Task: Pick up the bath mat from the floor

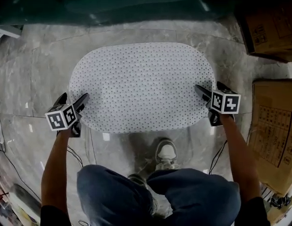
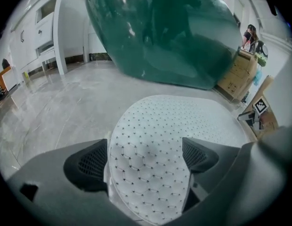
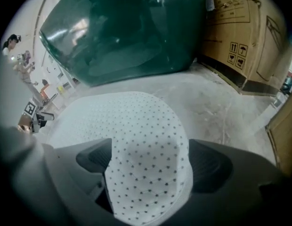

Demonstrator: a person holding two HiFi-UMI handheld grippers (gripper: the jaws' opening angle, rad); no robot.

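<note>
Now left claw and right claw, agape, straddle opposite bath mat ends.

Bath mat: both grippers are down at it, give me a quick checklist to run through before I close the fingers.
1. Mat lying flat on the floor: ok.
2. Left gripper open, mat end between its fingers: ok.
3. Right gripper open, mat end between its fingers: ok.
4. Grippers at opposite ends of the mat: ok.
5. Fingers low enough to catch the mat's edge: cannot tell.
6. Shoe off the mat: ok.
</note>
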